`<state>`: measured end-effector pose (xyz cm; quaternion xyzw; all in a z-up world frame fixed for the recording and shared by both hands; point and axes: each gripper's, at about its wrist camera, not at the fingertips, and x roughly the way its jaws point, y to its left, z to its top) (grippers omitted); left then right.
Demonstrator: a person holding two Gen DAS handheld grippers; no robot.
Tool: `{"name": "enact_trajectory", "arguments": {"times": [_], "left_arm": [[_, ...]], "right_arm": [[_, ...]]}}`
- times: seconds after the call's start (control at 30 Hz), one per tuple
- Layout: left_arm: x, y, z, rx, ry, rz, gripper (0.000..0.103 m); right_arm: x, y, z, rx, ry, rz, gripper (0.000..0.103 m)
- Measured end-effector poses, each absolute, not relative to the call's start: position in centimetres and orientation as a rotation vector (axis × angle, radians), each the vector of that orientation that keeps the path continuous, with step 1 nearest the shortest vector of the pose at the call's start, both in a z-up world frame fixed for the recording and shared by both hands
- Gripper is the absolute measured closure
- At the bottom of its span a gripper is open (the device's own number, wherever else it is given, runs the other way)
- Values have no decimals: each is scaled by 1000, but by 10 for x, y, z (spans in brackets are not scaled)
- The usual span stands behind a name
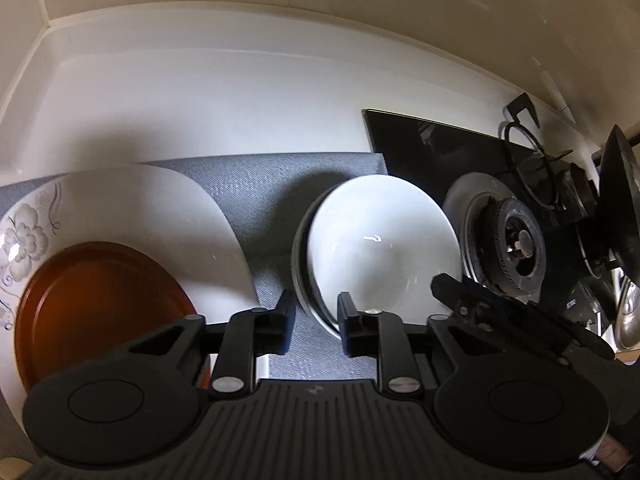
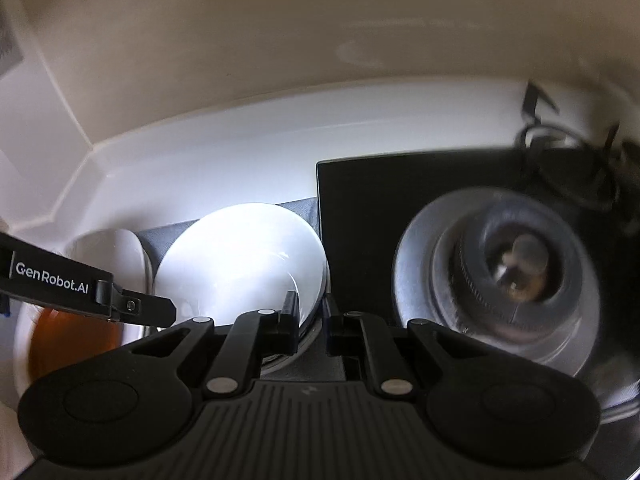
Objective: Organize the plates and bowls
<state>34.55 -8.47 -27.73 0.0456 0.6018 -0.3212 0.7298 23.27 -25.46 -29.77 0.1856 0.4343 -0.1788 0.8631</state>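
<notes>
We see a glossy white bowl at the centre of the left wrist view, mouth up and tipped slightly toward the lower left, nested in a second bowl whose rim shows as a crescent on its left; both sit on a woven grey mat. Our left gripper points steeply down, its fingers slightly apart astride the near rims, and we cannot tell whether they press. Our right gripper also angles down at the bowl's right rim; its fingers look clenched on that rim, though blur leaves doubt. At lower left a round brown plate lies flat on a flowered white plate. A metal burner sits right, on black glass.
</notes>
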Motion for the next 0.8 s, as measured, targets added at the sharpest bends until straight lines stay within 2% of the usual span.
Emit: {"name": "enact_trajectory", "arguments": {"times": [0.07,0.3,0.33,0.4,0.47,0.63,0.8], "left_arm": [[348,-86,-278,96,1337,-708,78],[356,-91,-284,84,1371,-701,76],[357,-93,-285,83,1378,-702,73],[360,-95,-288,78,1394,-702,71],[361,-97,-290,67,1401,-700,71],[367,-100,-298,32,1436,-683,64],[372,-102,-308,-3,1471,-668,63]], "right_arm": [[228,-263,-298,473,895,-362,86],[207,-293,-307,749,839,-353,84],[206,-296,-308,764,820,-358,81],[201,-300,-307,791,793,-359,64],[198,-302,-310,836,787,-343,59],[196,-307,-321,912,797,-350,56],[208,-307,-330,929,811,-348,57]]}}
